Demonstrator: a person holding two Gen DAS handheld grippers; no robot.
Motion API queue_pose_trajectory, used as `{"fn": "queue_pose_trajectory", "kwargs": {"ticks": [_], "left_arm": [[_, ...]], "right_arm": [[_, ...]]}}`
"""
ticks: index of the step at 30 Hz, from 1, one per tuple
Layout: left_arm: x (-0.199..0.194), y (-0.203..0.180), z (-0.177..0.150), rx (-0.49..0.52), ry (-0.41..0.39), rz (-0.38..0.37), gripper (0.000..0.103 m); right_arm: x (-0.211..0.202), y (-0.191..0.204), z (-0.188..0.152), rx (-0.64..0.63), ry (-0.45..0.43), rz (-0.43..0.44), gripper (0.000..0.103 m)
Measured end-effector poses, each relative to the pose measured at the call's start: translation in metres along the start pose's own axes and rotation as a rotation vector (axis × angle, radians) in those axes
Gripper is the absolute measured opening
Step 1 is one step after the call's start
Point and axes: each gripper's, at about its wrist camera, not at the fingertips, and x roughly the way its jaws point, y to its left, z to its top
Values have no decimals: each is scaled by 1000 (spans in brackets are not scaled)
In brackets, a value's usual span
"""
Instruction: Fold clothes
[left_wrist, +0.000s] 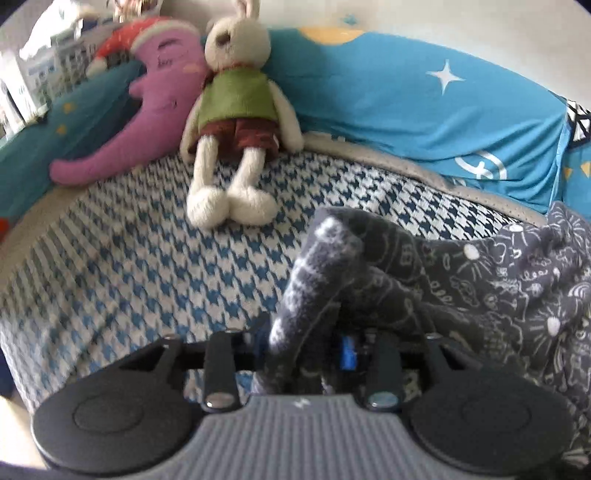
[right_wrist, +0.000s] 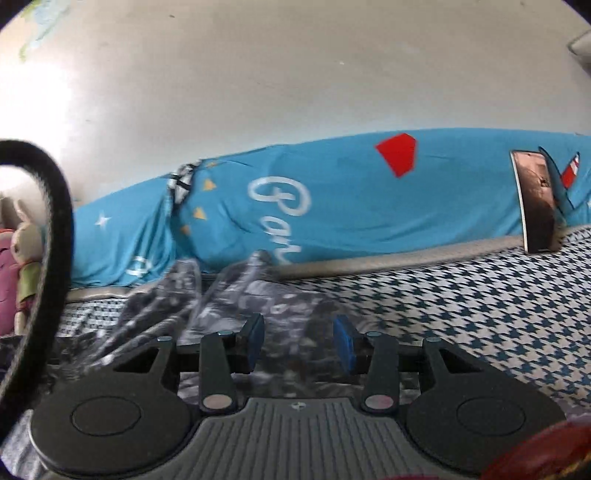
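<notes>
A dark grey garment with white doodle print lies crumpled on the right of the bed. A bunched fold of it rises between the fingers of my left gripper, which is shut on it. The cloth hides the left pad; only the blue right pad shows. In the right wrist view the same garment spreads under and ahead of my right gripper. That gripper stands open, its blue pads well apart, with cloth below them but nothing pinched.
The bed has a blue-and-white houndstooth sheet. A plush rabbit and a purple moon cushion lean at the back left. A rolled blue quilt runs along the wall. A black strap curves at the left.
</notes>
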Motion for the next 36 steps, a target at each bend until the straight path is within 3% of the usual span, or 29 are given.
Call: {"fn": "queue_pose_trajectory", "kwargs": {"ticks": [2,7,14,22,36], "left_arm": [[-12,6,2,-33,-37,6,79],[-36,21,6,-118,-102,-34,88],[-33,7,5,-104,-65,-125,91],[-29,-32,-3,-51,-3,-217,95],[-23,-107,-24,116,73,-279,98]], "right_arm": [[7,-5,0,9,11,-8,41],[24,-16,2,46,36,-12,42],[46,-26,6,105,53,14,50],[72,-22,12,59,63,32,61],[118,-32,12,104,124,69,70]]}}
